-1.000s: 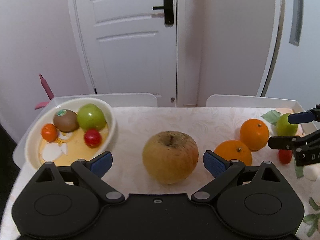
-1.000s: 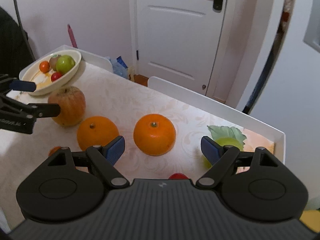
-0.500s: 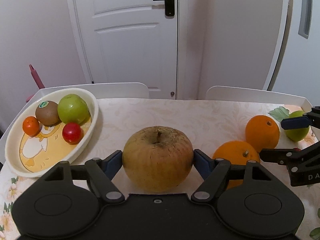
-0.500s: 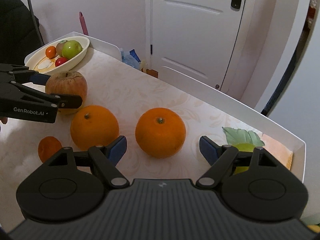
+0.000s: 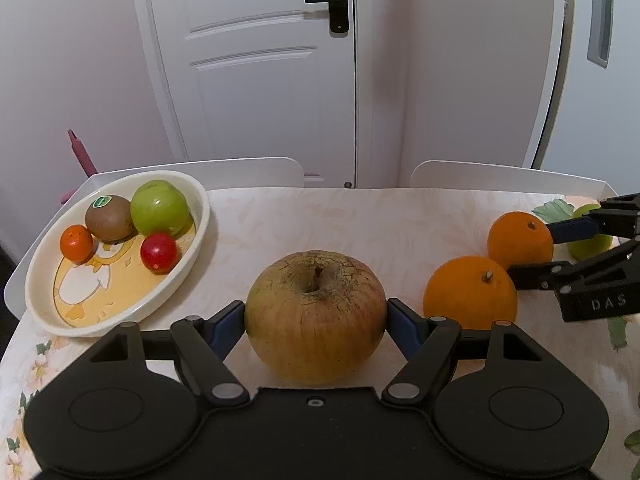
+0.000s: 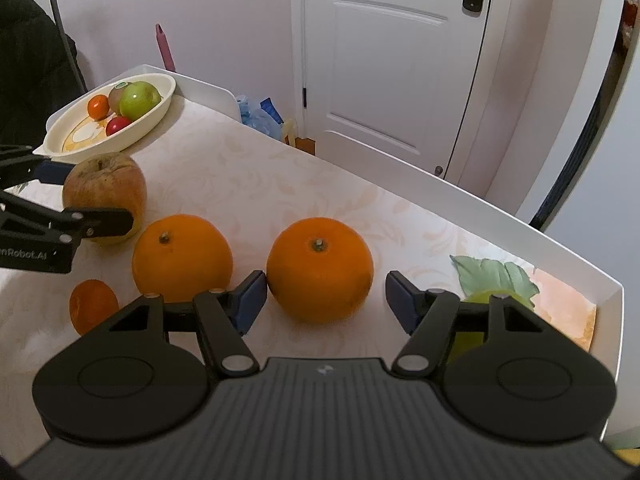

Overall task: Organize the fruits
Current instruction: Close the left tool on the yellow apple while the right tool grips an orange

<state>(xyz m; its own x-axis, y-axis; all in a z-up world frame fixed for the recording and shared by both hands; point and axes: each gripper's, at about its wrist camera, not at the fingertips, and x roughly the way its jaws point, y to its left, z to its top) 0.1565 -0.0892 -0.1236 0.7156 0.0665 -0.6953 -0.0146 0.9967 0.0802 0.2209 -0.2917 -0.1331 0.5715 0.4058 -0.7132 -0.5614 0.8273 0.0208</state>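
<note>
Fruit in the bowl [image 5: 200, 232]: four pieces. Beside it we clamp the apple [image 5: 316, 316] with the left gripper [image 5: 316, 320]; the right gripper [image 6: 326, 300], just closing, brackets an orange [image 6: 320, 270] without touching; others wait.

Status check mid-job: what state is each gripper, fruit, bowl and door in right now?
Left gripper: jaws just closed, shut on the apple.
Apple: gripped on both sides.
Right gripper: jaws just been closing, open around the orange.
Orange: between the jaws, gap at one pad.
Second orange: loose.
Bowl: holds four fruits.
Door: shut.
</note>
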